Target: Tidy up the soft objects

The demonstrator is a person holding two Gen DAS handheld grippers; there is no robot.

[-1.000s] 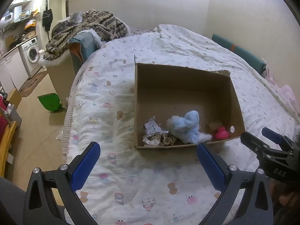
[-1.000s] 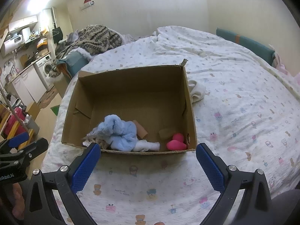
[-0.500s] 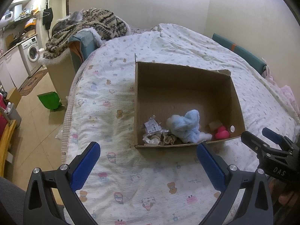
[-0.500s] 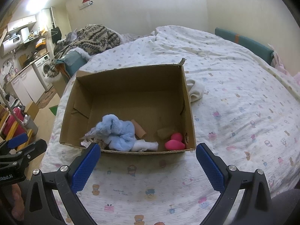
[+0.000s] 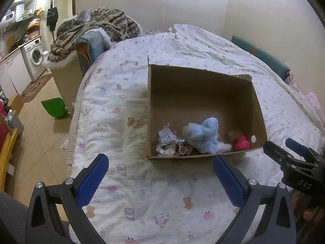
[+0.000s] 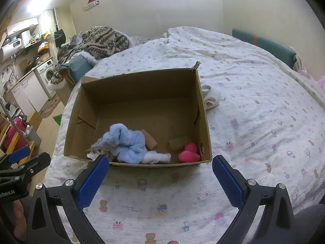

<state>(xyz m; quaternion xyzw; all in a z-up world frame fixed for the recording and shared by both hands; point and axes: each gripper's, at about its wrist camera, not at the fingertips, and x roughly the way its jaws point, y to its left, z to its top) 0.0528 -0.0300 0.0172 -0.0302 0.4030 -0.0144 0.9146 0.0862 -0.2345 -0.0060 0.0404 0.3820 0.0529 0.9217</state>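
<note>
An open cardboard box (image 5: 200,77) (image 6: 142,81) stands on the bed. Inside lie a light blue plush cloth (image 5: 203,135) (image 6: 125,142), a pink soft toy (image 5: 241,143) (image 6: 189,152), crumpled wrappers (image 5: 168,142) and small cardboard tubes (image 6: 150,141). A white cloth (image 6: 211,98) lies on the bed just outside the box's right wall. My left gripper (image 5: 160,174) is open and empty, held before the box's near wall. My right gripper (image 6: 160,174) is open and empty too, also before the near wall; it shows in the left wrist view (image 5: 284,150).
The bed (image 5: 126,105) has a white patterned cover. A knitted blanket pile (image 5: 91,28) lies on a chair to the far left. A green dustpan (image 5: 54,107) is on the floor, a washing machine (image 5: 34,57) beyond. A teal cushion (image 6: 264,44) lines the right wall.
Both grippers have drawn back slightly from the box. Both stay open and empty. Nothing in the box has moved.
</note>
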